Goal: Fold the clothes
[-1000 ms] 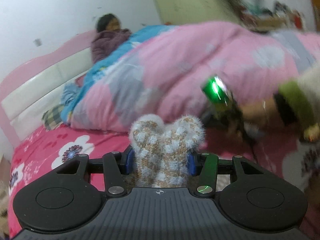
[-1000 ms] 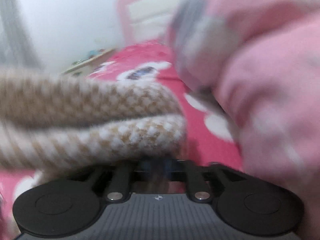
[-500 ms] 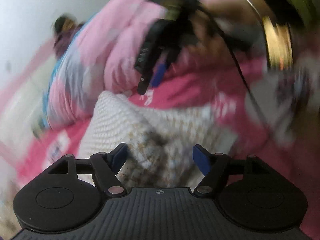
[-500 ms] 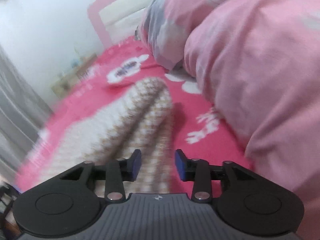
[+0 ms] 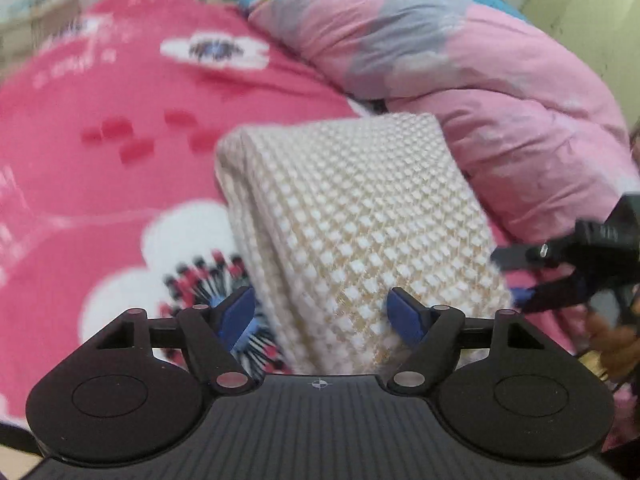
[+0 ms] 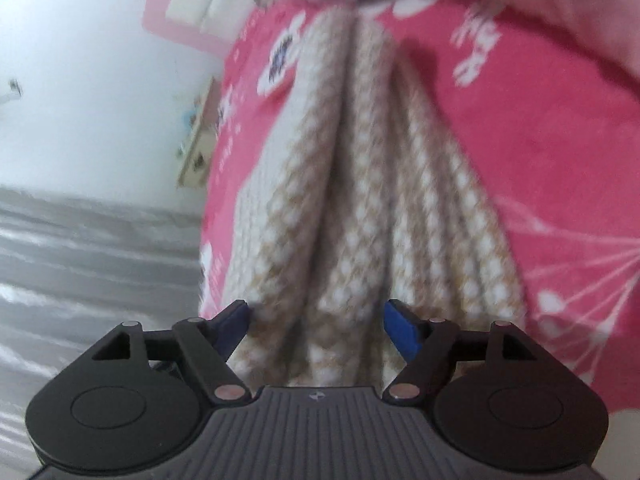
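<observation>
The folded sweater (image 5: 352, 216) lies on the bed (image 5: 100, 160). Behind it and to its right, the quilt (image 5: 480, 80) is heaped on the bed, its edge touching the sweater's far end.

The sweater (image 5: 352, 220) is a beige-and-white checked knit, folded into a thick oblong stack of layers. It lies flat on the red flowered sheet (image 5: 100, 184), its far end at 12 o'clock touching the pink quilt (image 5: 500, 100). In the right wrist view its rounded folded edges (image 6: 360, 200) run side by side toward 12 o'clock.
</observation>
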The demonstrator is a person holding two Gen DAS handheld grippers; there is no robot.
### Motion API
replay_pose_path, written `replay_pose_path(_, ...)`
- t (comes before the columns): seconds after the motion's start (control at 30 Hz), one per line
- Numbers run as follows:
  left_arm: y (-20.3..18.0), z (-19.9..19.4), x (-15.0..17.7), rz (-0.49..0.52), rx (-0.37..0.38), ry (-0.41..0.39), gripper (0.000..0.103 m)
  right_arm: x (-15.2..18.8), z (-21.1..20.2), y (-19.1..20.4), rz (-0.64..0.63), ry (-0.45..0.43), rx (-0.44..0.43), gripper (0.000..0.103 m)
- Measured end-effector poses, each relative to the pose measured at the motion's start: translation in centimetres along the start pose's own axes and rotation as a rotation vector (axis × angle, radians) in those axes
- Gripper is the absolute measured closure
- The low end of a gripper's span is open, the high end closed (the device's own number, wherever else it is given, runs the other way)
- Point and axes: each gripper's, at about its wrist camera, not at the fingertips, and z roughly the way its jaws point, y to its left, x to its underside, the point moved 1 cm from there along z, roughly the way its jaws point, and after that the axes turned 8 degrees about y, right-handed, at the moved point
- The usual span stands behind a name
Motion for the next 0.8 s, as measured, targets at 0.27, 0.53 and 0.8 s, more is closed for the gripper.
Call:
replay_pose_path(0.27, -0.6, 1.9, 1.4, -0.095, 0.194, 0.073, 0.046, 0.0, 1.1, 1.4, -0.100, 0.048, 0.082, 0.056)
replay_pose_path(0.53, -3.6, 1.8, 2.0, 0.003, 0.183, 0.137, 0.045, 0.3, -2.2, 2.5, -0.179, 0.101, 0.150, 0.065)
replay_pose_path(0.8, -2.9, 0.1, 1.8, 0.055, 0.121, 0.082, 0.044, 2.5, -1.8, 0.6, -0.125, 0.043, 0.081, 0.058)
